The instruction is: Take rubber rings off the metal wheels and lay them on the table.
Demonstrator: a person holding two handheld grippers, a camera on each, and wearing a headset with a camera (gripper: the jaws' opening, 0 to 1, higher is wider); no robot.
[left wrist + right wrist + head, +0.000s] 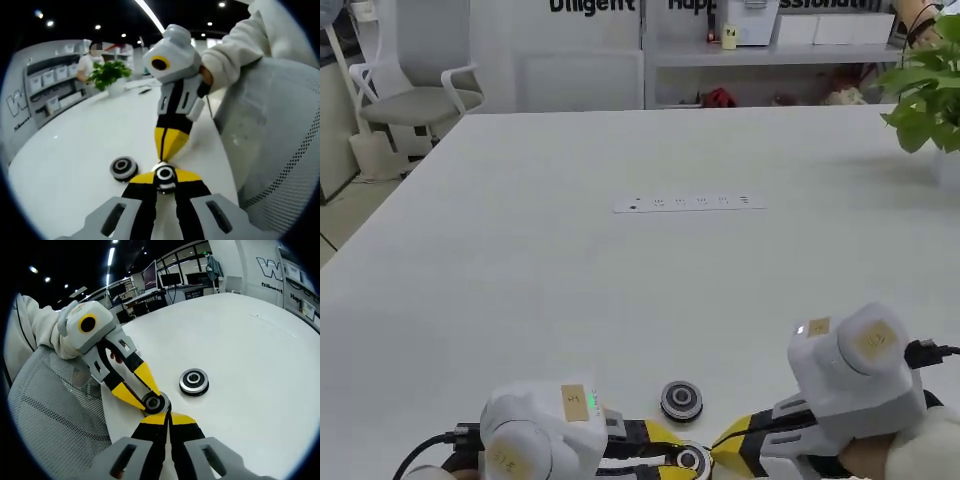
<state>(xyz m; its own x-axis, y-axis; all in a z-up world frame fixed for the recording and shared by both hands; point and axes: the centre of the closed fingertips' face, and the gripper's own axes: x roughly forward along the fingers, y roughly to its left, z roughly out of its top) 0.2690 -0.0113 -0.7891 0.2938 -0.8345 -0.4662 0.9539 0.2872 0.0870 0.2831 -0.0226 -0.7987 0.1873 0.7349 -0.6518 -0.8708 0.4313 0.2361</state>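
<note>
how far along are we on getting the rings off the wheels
Done: nothing yet; no loose ring lies on the table. In hand: the left gripper holds one wheel, with the closed jaws of the right gripper at its rim. Left: stripping it, then the second wheel on the table.

The head view looks from up high, forward and down across the white worktop (620,280), whose near edge is at the bottom; the left gripper view sits low and very close, looking along its own jaws at the right gripper (166,159) and a plant (107,74) far behind; the right gripper view looks back the other way at the left gripper (152,401); all three share the small wheel (690,460) between the jaws and the loose wheel (681,399) beside it.
</note>
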